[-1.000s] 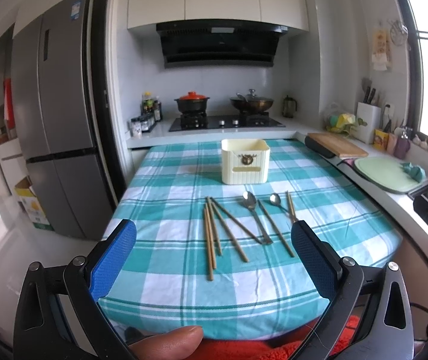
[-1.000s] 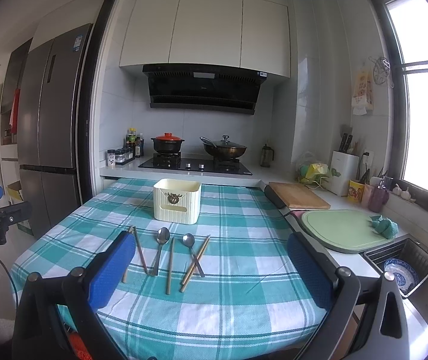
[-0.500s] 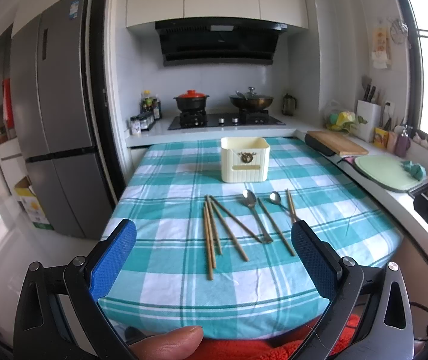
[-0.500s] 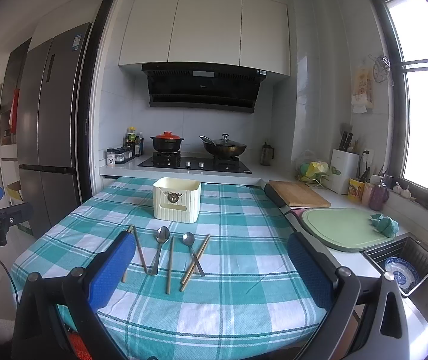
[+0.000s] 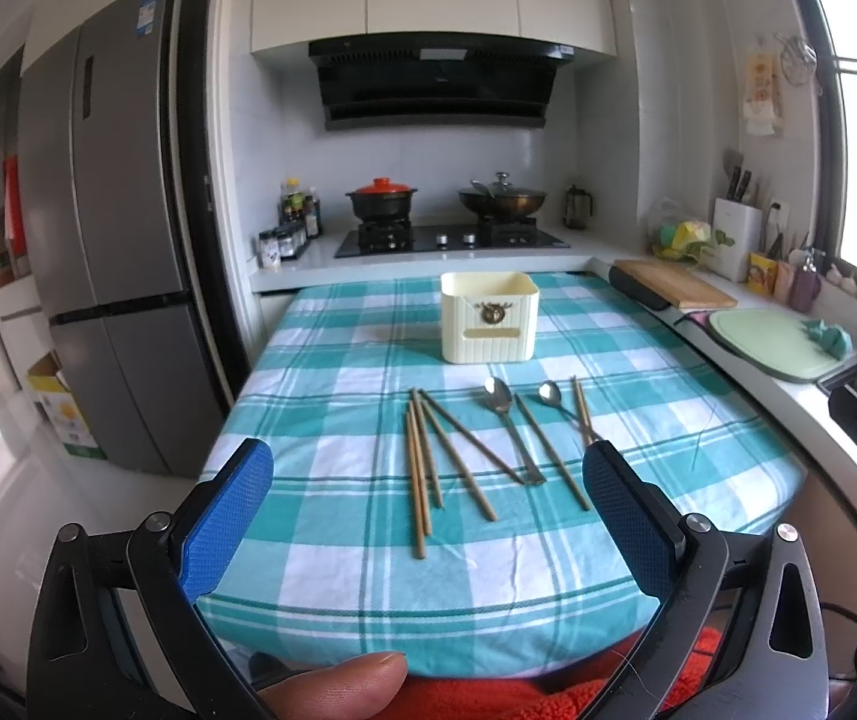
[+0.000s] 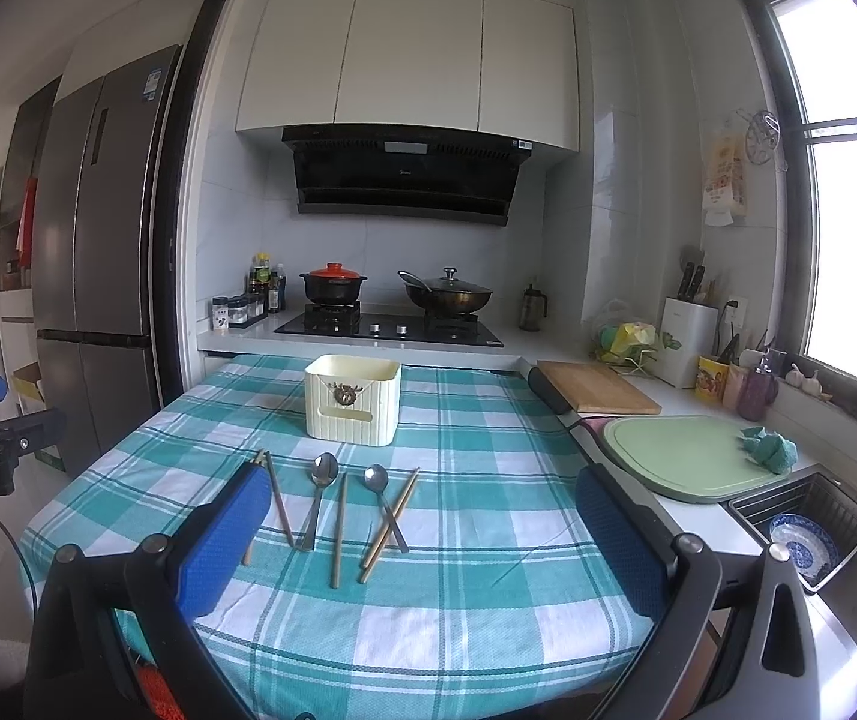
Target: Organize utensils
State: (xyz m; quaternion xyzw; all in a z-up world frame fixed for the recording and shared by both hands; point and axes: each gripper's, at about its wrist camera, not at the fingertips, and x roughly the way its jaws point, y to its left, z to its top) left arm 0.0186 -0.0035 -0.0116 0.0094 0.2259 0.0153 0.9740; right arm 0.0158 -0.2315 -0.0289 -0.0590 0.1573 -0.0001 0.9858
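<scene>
I see the utensils lying loose on the checked cloth of the surface (image 5: 332,480): a fan of wooden chopsticks (image 5: 428,462) toward my left, then a larger spoon (image 5: 509,429) and a smaller spoon (image 5: 551,396), with single chopsticks lying between and beside them. One chopstick crosses the smaller spoon's handle. From the right wrist view the same spread shows as the chopsticks (image 6: 339,528) and two spoons (image 6: 317,498), all flat on the cloth.

Just behind them stands the cream utensil holder (image 5: 488,317), upright, apart from the spoons' bowls; I cannot see inside it.

My left gripper (image 5: 428,522) hangs short of the near edge of the surface, its blue-padded fingers (image 5: 227,519) spread wide, holding nothing and touching nothing. My right gripper (image 6: 422,540) sits the same way, fingers (image 6: 221,543) wide apart and empty, over the near right part of the cloth. Its left pad hides the ends of the leftmost chopsticks from view.

Farther out I make out the stove (image 6: 389,327) with a red-lidded pot (image 6: 332,285) and a wok (image 6: 446,294), a wooden cutting board (image 6: 596,393), a green mat (image 6: 680,456) and the fridge (image 5: 104,240).
</scene>
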